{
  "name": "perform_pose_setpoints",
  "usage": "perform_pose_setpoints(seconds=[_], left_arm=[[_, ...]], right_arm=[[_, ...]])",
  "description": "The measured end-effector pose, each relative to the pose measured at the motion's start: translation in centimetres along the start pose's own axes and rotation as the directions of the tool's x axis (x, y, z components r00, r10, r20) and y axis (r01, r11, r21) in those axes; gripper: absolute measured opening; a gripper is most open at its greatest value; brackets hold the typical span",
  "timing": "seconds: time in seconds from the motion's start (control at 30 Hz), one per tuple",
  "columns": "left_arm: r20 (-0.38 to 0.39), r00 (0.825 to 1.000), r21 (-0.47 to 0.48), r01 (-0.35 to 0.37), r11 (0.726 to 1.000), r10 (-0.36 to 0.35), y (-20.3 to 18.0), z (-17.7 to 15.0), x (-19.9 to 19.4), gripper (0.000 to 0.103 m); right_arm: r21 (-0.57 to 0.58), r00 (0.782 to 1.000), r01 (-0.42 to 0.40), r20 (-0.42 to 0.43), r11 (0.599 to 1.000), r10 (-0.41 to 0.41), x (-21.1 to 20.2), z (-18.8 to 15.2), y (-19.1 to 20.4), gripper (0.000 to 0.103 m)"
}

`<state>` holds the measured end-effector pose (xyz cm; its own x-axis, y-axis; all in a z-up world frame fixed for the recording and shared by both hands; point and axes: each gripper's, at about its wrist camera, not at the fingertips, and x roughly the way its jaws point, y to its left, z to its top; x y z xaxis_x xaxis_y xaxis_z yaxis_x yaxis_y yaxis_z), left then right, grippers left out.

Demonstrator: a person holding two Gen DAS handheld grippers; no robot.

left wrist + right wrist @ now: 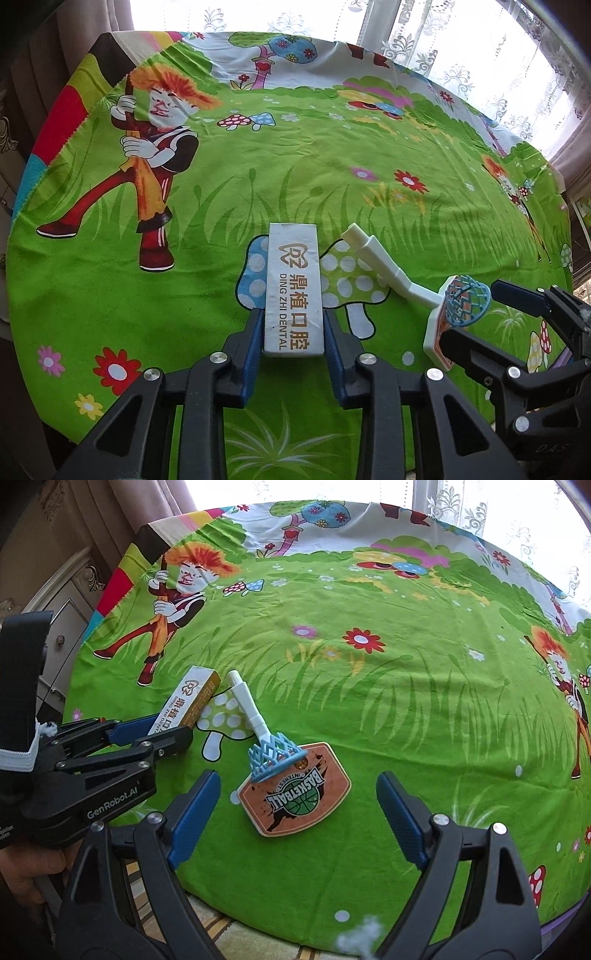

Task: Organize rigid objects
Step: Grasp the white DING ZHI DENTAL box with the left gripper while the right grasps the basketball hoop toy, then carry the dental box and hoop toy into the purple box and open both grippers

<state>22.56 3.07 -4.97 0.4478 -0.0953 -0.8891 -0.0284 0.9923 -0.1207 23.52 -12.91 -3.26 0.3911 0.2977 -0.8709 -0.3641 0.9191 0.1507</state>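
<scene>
Our left gripper [293, 341] clamps the white dental box [293, 291] at lower centre, while our right gripper [295, 818] stands wide open around the toy basketball hoop [293, 788] on the tablecloth [406, 701].

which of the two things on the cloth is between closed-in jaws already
The white dental box: the left hand-held gripper has its pads against its sides. The toy basketball hoop lies free between the right hand-held gripper's wide-open jaws.
</scene>
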Motion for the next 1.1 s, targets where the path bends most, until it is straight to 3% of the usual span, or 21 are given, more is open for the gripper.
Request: perform_pose_setpoints(seconds=[0.17,0.4,0.53,1.1], left_arm=[[0.011,1.0,0.014,-0.012,1.0,0.011,-0.4,-0.2,-0.2,0.033],[0.033,0.999,0.023,-0.014,1.0,0.013,-0.8,-0.3,-0.5,0.033],[0.039,0.999,0.018,-0.008,1.0,0.007,-0.8,-0.3,-0.5,0.033],[0.113,0.993,0.002,0.035,0.999,-0.035,-2.1,-0.6,-2.7,0.033]], right_arm=[[0.036,1.0,0.011,0.007,0.999,-0.011,0.7,0.4,-0.9,0.088],[0.002,1.0,-0.018,0.006,1.0,0.018,1.1,0.0,-0.2,0.065],[-0.018,1.0,-0.007,0.012,1.0,0.007,0.8,-0.2,0.1,0.064],[0.089,0.991,0.061,0.114,0.994,-0.071,-3.5,-1.8,-2.7,0.064]])
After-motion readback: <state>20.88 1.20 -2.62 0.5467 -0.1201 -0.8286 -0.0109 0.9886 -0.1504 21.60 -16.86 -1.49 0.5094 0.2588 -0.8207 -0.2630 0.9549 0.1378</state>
